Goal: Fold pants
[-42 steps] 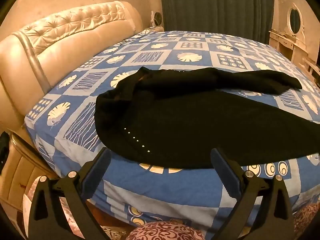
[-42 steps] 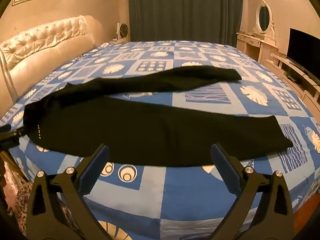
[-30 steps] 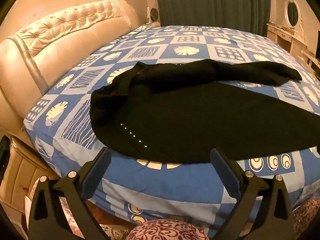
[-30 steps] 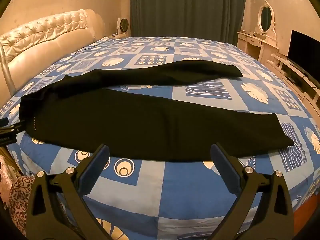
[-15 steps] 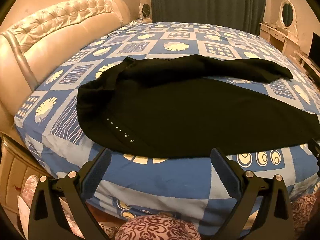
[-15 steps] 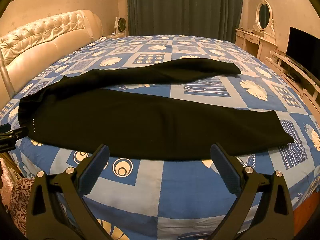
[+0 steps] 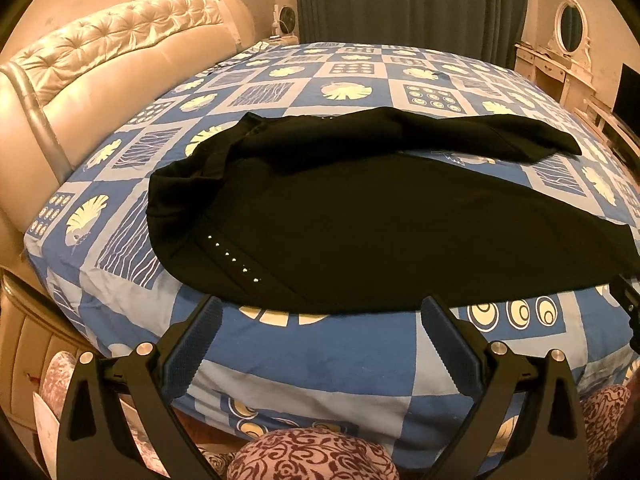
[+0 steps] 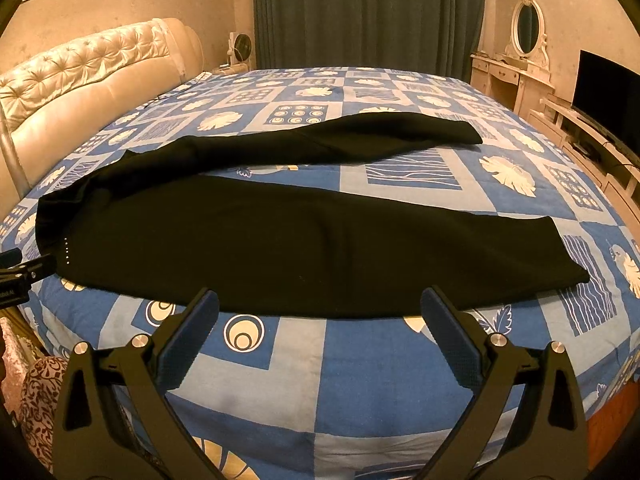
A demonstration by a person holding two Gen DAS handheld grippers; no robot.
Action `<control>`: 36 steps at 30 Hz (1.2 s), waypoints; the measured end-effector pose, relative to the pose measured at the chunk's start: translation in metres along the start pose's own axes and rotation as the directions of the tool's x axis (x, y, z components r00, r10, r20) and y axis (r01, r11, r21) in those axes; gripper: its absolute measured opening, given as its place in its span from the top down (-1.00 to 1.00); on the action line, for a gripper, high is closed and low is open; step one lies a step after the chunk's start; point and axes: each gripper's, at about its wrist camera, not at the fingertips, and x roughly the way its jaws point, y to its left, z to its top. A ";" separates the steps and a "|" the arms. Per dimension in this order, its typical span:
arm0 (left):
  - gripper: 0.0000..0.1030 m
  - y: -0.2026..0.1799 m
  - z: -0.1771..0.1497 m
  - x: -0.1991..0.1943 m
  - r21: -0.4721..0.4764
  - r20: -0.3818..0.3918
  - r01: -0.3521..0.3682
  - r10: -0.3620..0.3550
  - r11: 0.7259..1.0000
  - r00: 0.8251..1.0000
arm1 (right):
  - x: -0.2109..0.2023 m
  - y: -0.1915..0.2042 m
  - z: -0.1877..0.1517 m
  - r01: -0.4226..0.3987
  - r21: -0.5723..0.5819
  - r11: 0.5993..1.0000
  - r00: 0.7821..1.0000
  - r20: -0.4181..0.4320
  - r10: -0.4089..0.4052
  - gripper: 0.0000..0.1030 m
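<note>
Black pants [image 7: 360,216] lie spread on the blue patterned bed [image 7: 344,352], waistband at the left with a row of small studs [image 7: 232,256], the two legs splayed apart to the right. In the right wrist view the pants [image 8: 280,240] show both legs, the near cuff at the right [image 8: 560,264]. My left gripper [image 7: 320,320] is open and empty, just short of the near edge of the waist part. My right gripper [image 8: 320,316] is open and empty, just short of the near leg's edge.
A tufted cream headboard [image 7: 100,76] stands at the left. Dark curtains [image 8: 360,12] hang behind. A dressing table with an oval mirror [image 8: 524,40] and a TV [image 8: 608,88] stand at the right. A patterned cushion [image 7: 312,456] lies below the bed's front edge.
Both grippers have shifted slightly in view over the bed and stayed open. The pants have not moved.
</note>
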 end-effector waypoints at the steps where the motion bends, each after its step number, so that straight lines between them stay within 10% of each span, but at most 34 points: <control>1: -0.93 0.000 -0.001 0.000 0.001 0.000 0.000 0.000 1.000 1.000 | 0.000 0.000 0.000 0.001 -0.001 1.000 1.000 0.000 -0.001 -0.96; 36: -0.93 -0.003 -0.003 0.002 0.011 -0.013 0.013 -0.012 1.000 1.000 | 0.009 0.005 -0.009 -0.014 -0.006 1.000 0.999 -0.035 0.014 -0.96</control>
